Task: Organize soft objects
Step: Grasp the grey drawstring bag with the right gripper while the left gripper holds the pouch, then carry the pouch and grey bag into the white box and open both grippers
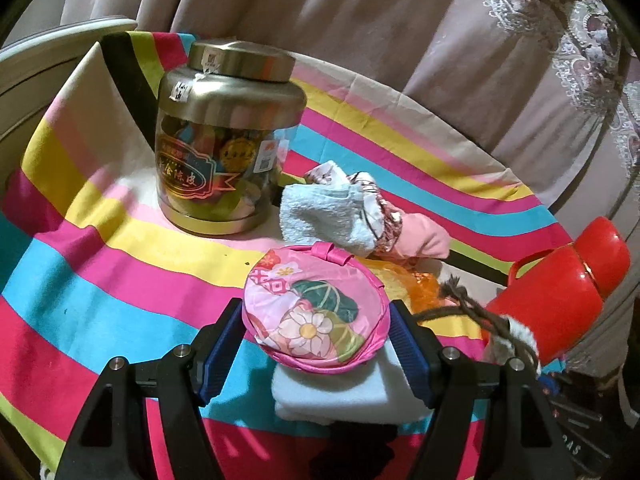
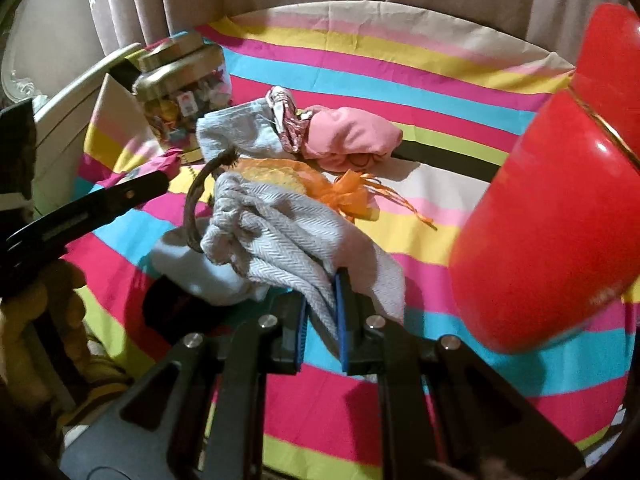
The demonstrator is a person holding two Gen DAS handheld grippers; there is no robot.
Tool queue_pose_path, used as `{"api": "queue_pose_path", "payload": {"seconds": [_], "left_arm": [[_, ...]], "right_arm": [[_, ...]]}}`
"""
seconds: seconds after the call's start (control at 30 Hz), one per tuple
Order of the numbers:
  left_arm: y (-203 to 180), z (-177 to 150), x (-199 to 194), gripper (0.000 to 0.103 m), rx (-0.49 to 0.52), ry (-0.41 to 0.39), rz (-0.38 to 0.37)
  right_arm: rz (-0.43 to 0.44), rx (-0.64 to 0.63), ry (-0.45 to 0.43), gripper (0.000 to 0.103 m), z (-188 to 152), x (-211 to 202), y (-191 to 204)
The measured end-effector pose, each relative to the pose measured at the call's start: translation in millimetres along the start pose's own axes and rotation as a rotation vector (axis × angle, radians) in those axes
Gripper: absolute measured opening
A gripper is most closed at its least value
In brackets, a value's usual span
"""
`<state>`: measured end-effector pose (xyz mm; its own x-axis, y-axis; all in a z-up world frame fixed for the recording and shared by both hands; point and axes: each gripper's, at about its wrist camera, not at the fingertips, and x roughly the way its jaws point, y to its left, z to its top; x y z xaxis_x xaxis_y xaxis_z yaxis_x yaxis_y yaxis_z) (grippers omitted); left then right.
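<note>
Straddling a round pink fabric pouch with a flower print (image 1: 318, 312), the left gripper (image 1: 318, 340) has its blue-padded fingers (image 1: 222, 348) spread wide, one on each side of the disc; can't tell whether the pads actually touch its rim. The pouch sits on a folded white cloth (image 1: 336, 396), which lies on the rainbow-striped tablecloth (image 1: 100, 280).

Over on the right side, the right gripper (image 2: 322, 312) is pressed together on a grey herringbone drawstring bag (image 2: 280, 224), pinching a fold of the fabric btwn its blue pads (image 2: 342, 320). The bag's gathered neck points away from the gripper, w/ a dark braided cord (image 2: 196, 208) looping out of it. Under and left of the bag lies a pale blue soft cloth (image 2: 188, 268).

Further back on the cloth: an orange mesh gift pouch with ribbon ties (image 2: 332, 192) just behind the grey bag, a pink cloth bundle (image 2: 352, 136) beyond that, and a light blue terry towel (image 1: 324, 212) touching a patterned scrunchie-like piece (image 2: 286, 120) next to the pink bundle. A gold-lidded clear jar of wrapped sweets (image 1: 228, 140) stands upright at the back left, near the towel. A glossy red lidded container (image 2: 560, 216) looms at the right edge, tilted in both views. Beige curtains (image 1: 360, 20) hang behind the table.
</note>
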<state>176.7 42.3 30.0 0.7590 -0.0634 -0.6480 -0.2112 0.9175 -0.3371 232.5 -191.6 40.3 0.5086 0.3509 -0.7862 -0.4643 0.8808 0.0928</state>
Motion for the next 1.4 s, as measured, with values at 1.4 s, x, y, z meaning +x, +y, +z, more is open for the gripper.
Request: {"api": "queue_pose_path", "payload": {"seconds": [1.4], "left_arm": [[-187.0,-86.4,-81.0,0.072,0.305,0.114,-0.301]], "right_arm": [[-0.210,0.331,-0.078,0.015,-123.0,-153.0,-103.8]]}}
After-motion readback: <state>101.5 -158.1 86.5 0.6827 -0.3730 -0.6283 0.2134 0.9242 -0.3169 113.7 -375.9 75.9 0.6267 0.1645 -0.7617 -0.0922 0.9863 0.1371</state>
